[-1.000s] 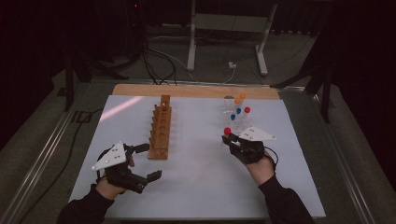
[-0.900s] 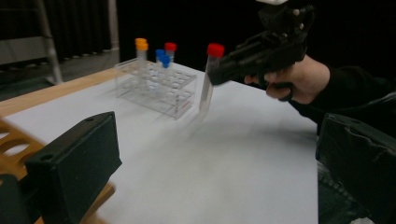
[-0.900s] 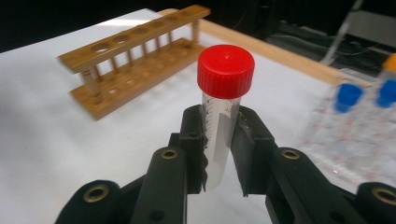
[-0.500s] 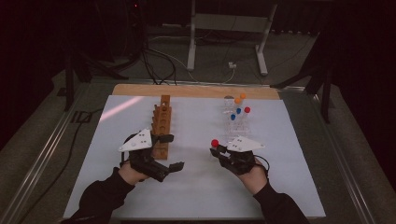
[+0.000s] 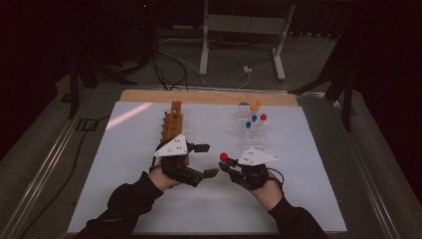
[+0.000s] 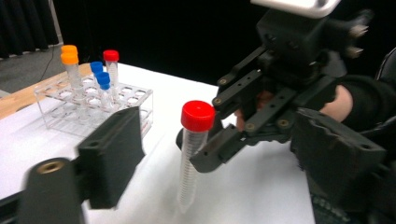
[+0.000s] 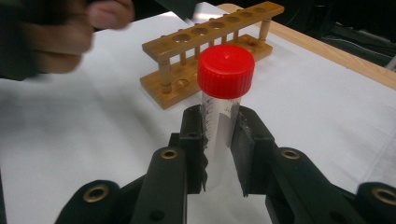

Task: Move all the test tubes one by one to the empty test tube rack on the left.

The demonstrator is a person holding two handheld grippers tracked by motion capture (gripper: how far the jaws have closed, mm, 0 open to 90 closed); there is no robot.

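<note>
A clear tube with a red cap (image 7: 219,112) stands upright in my right gripper (image 7: 219,140), whose jaws are shut on its body. In the high view my right gripper (image 5: 227,165) holds the tube (image 5: 224,156) at mid-table. My left gripper (image 5: 207,160) faces it from the left. Its jaws have just been closing, and in the left gripper view the tube (image 6: 194,140) stands between them, touched by neither. My left gripper (image 6: 222,144) is open. A wooden rack (image 5: 172,124) lies behind my left hand.
A clear plastic rack (image 5: 251,133) at the back right holds several tubes with orange, blue and red caps (image 6: 100,74). The wooden rack (image 7: 210,51) has a row of vacant holes. White paper (image 5: 149,199) covers the table, with a wooden strip (image 5: 209,96) along its far edge.
My left gripper has moved right, from the front left of the paper to just beside my right gripper. My right gripper has carried the red-capped tube leftward, away from the clear rack.
</note>
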